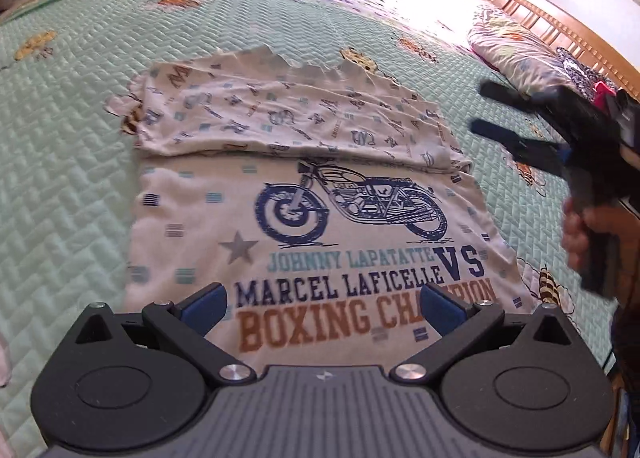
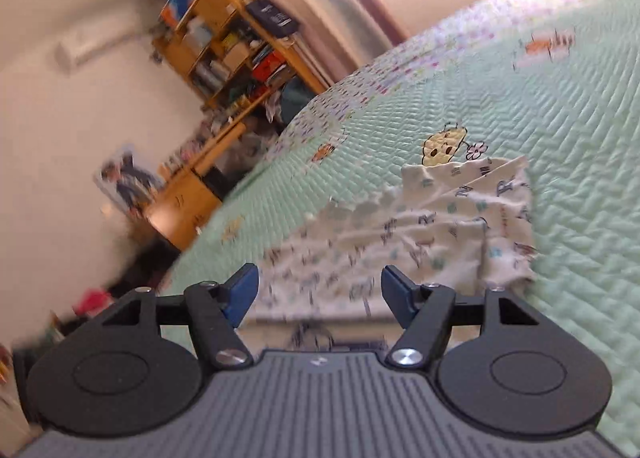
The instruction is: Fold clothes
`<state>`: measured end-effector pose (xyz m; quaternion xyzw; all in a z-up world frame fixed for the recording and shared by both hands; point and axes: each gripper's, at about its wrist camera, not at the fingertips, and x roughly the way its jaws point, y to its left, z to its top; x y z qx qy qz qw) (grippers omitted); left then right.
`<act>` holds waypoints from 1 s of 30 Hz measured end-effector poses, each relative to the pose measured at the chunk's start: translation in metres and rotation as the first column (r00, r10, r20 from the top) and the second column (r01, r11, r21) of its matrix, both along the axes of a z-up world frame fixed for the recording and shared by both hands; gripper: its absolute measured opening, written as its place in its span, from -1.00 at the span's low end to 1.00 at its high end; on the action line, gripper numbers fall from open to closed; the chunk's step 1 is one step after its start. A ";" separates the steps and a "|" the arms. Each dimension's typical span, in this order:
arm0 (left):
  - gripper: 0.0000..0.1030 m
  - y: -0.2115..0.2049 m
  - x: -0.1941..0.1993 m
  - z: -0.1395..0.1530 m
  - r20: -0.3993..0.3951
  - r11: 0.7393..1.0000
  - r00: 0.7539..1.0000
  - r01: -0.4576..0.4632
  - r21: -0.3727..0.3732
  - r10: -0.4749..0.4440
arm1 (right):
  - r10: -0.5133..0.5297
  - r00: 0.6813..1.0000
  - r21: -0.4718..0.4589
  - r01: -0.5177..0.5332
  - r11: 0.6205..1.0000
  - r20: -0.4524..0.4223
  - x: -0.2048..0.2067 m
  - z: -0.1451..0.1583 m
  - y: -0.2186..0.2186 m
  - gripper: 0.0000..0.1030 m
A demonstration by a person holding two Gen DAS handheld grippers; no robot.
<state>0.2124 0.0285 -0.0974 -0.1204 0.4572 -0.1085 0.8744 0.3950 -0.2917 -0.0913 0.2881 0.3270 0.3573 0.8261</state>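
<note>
On top of a bed with one green quilted cover lies one white garment, spread flat near the middle. Its far part is folded over toward the near part, so two layers show there: the folded part carries many small letters, and the near part shows one blue motorcycle print, one grey star and four lines of text. Two grippers are in the pictures. At the bottom of the left wrist view, the left gripper hovers above the near edge of the garment; its two blue pads stand wide apart, and nothing is between them. To the right of the garment, the right gripper is blurred in the air above the cover, carried by one hand; its two fingers are also spread, with nothing caught between them. One patterned pillow rests at the far right, beside one wooden headboard. From the right wrist view, one wooden shelf full of things stands against the wall beyond the bed.
</note>
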 end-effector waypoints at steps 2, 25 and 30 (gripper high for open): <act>0.99 -0.002 0.005 -0.014 -0.019 1.000 1.000 0.010 -0.019 -0.011 | -0.038 0.999 0.035 0.039 0.999 -0.036 0.030 -0.010 0.002 0.36; 0.99 -0.037 0.264 0.014 -0.005 0.853 1.000 -0.003 -0.522 0.000 | -0.220 0.948 0.182 0.264 0.947 -0.229 0.132 -0.084 -0.025 0.01; 0.99 -0.073 0.337 -0.039 -0.098 0.840 0.995 -0.051 -0.540 -0.003 | -0.260 0.946 0.024 0.269 0.963 -0.194 0.130 -0.085 -0.028 -0.25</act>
